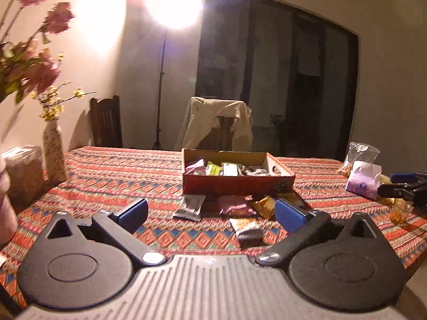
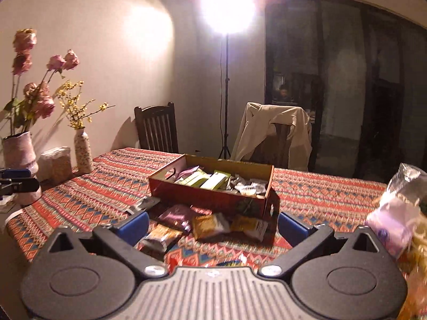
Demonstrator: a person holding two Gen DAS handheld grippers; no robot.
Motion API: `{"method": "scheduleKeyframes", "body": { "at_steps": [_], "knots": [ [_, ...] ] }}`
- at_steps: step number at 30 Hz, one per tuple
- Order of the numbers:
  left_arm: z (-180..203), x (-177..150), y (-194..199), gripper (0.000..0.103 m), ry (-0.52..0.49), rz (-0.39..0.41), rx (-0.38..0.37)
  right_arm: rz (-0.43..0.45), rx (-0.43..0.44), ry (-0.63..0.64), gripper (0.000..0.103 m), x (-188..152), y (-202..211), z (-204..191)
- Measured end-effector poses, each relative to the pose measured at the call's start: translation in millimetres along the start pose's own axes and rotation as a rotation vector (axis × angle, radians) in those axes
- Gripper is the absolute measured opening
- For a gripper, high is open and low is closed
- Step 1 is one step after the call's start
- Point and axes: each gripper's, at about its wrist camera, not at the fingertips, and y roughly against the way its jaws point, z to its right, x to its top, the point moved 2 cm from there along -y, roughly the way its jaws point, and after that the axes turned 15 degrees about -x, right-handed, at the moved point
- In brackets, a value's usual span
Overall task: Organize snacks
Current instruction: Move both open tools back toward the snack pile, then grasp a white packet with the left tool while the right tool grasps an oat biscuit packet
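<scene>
Patterned tablecloth [image 1: 106, 176] being lit by lamp. Cardboard box [image 2: 208, 194] being part-filled; loose snack packets [image 2: 210, 225] being left lying just before it. Left gripper [image 1: 210, 213], right gripper [image 2: 212, 225] being held spread wide, nothing grasped. Packets judged light, crinkly, slippery; best pinched across flat middle.

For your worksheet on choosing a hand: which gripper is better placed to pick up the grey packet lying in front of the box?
Probably the left gripper: it is open and the grey packet lies just beyond its fingers. The right gripper, also open, sees it off to its left.
</scene>
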Motion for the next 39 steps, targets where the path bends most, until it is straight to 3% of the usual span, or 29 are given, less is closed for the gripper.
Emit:
{"method": "scheduleKeyframes", "body": {
  "at_steps": [3, 7, 14, 19, 28, 35, 39],
  "knots": [
    [4.1, -27.6, 12.9, 0.103, 0.003, -0.018, 0.038, 0.012, -0.077, -0.045, 0.103, -40.0, 25.1, -8.3],
    [4.9, -61.2, 22.9, 0.103, 0.016, -0.034, 0.017, 0.032, -0.183, -0.056, 0.103, -91.0, 47.7, -21.4],
    [3.8, -83.0, 20.3, 0.103, 0.026, -0.064, 0.036, -0.06, -0.209, -0.136, 0.103, -137.9, 50.1, -20.4],
    [3.7, -81.1, 17.5, 0.103, 0.016, -0.064, 0.028, -0.063, -0.196, -0.15, 0.103, -140.1, 49.0, -25.8],
    [-23.9, -77.6, -15.3, 0.103, 0.087, -0.093, 0.041, -0.065, -0.133, -0.116, 0.103, -122.1, 28.9, -51.7],
    [-53.7, -61.7, -64.0, 0.103, 0.041, -0.107, 0.05, -0.077, -0.007, -0.035, 0.1, -90.9, -21.2, -97.7],
    [-74.2, -43.6, -112.9, 0.103, -0.006, -0.118, 0.034, -0.103, 0.048, 0.031, 0.09, -71.7, -71.9, -131.6]
  ]
}}
